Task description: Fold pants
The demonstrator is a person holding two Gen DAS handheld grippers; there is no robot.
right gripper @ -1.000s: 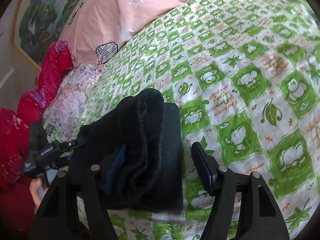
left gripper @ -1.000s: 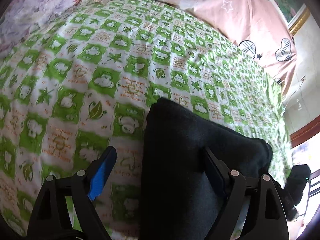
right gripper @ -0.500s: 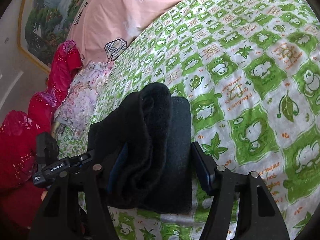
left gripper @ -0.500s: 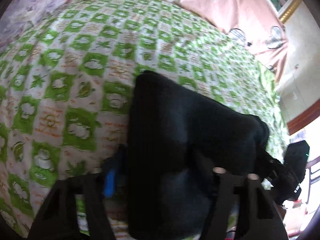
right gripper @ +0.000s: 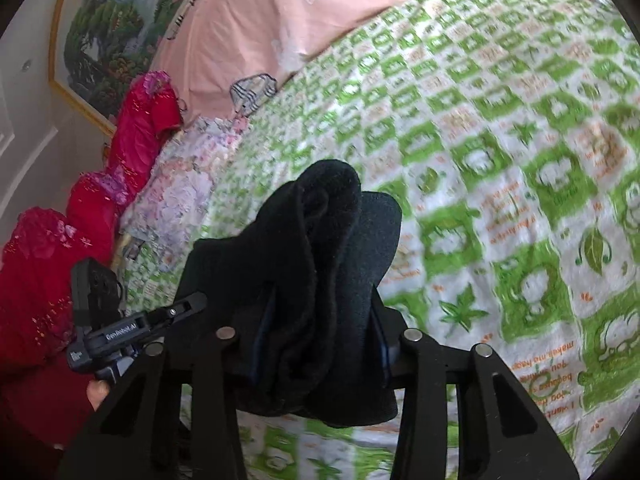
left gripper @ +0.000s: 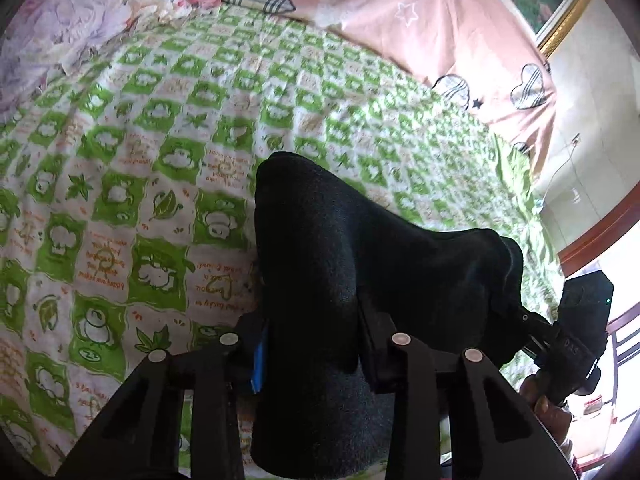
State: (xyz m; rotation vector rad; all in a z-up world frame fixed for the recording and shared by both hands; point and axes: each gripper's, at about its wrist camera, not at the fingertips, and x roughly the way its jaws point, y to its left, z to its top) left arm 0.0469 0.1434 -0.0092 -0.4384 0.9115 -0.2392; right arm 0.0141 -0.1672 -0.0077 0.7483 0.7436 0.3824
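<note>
Low in both frames, the left gripper (left gripper: 316, 344) and right gripper (right gripper: 320, 336) are closing on the already-folded black pants (left gripper: 360, 264), bunched over the bedsheet (left gripper: 120, 160); final setting-down seemingly remains.

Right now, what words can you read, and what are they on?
"GenRobot.AI": white, on the left gripper's side.
"DAS", perhaps: on the right gripper; unsure.
"makes me happy": orange, upside down, on the green bedsheet; other orange lines too blurred.
Small label below "GenRobot.AI": too small to read.
Both grippers' fingers are closing, the black pants between them.
</note>
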